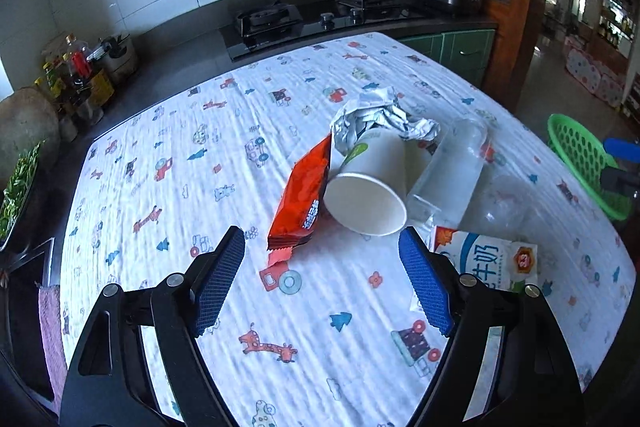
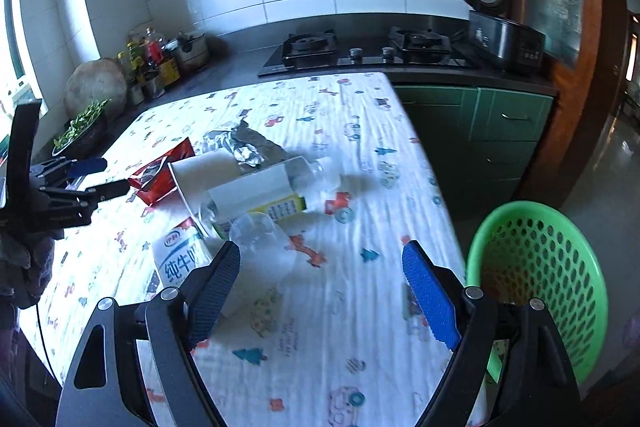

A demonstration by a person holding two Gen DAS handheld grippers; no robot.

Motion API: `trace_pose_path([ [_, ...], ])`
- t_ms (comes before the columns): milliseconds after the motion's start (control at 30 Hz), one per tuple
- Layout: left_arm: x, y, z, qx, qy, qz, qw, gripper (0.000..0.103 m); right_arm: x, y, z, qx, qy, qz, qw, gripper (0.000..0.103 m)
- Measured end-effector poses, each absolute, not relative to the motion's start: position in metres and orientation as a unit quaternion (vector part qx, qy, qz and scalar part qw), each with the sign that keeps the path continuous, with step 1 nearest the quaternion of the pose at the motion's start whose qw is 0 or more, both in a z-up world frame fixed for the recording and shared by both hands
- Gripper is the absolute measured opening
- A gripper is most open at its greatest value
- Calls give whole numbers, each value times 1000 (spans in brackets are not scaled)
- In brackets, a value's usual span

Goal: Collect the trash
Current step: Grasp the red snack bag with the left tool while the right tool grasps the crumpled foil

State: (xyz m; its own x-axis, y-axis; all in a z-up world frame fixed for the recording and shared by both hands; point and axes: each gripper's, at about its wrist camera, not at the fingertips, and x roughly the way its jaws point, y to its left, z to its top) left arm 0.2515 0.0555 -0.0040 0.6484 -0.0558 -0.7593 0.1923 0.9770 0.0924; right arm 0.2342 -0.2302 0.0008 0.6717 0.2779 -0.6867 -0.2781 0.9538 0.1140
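Note:
Trash lies in a pile on the patterned tablecloth (image 1: 240,131): a red snack wrapper (image 1: 302,199), a white paper cup (image 1: 370,187) on its side, crumpled foil (image 1: 380,115), a clear plastic bottle (image 1: 452,171), a clear plastic cup (image 2: 264,247) and a milk carton (image 1: 486,259). My left gripper (image 1: 322,247) is open and empty, just short of the wrapper and cup. My right gripper (image 2: 320,263) is open and empty, its left finger beside the clear cup and milk carton (image 2: 182,259). A green perforated basket (image 2: 536,267) stands off the table's right edge.
Behind the table runs a dark counter with a gas hob (image 2: 368,53), a rice cooker (image 2: 504,35), bottles and jars (image 2: 154,63) and green cabinets (image 2: 480,131). The left gripper shows at the left of the right wrist view (image 2: 92,175).

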Motion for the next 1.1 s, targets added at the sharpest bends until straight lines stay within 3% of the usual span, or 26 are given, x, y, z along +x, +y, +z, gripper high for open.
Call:
trace_pose_path([
  [533, 295, 78, -52, 51, 440, -93, 892, 51, 328, -160, -4, -10, 416, 212, 884, 80],
  [600, 298, 77, -53, 46, 437, -100, 893, 36, 339, -146, -6, -18, 418, 220, 881, 80],
  [700, 302, 82, -53, 27, 430, -108, 896, 23, 353, -127, -7, -25, 421, 230, 877, 80],
  [867, 302, 88, -52, 23, 419, -111, 901, 16, 378, -101, -10, -35, 430, 244, 869, 80],
  [933, 302, 91, -51, 21, 417, -112, 902, 8, 390, -92, -14, -37, 434, 243, 867, 79],
  [1100, 301, 100, -50, 9, 416, -111, 903, 8, 415, -80, -27, -39, 451, 240, 859, 76],
])
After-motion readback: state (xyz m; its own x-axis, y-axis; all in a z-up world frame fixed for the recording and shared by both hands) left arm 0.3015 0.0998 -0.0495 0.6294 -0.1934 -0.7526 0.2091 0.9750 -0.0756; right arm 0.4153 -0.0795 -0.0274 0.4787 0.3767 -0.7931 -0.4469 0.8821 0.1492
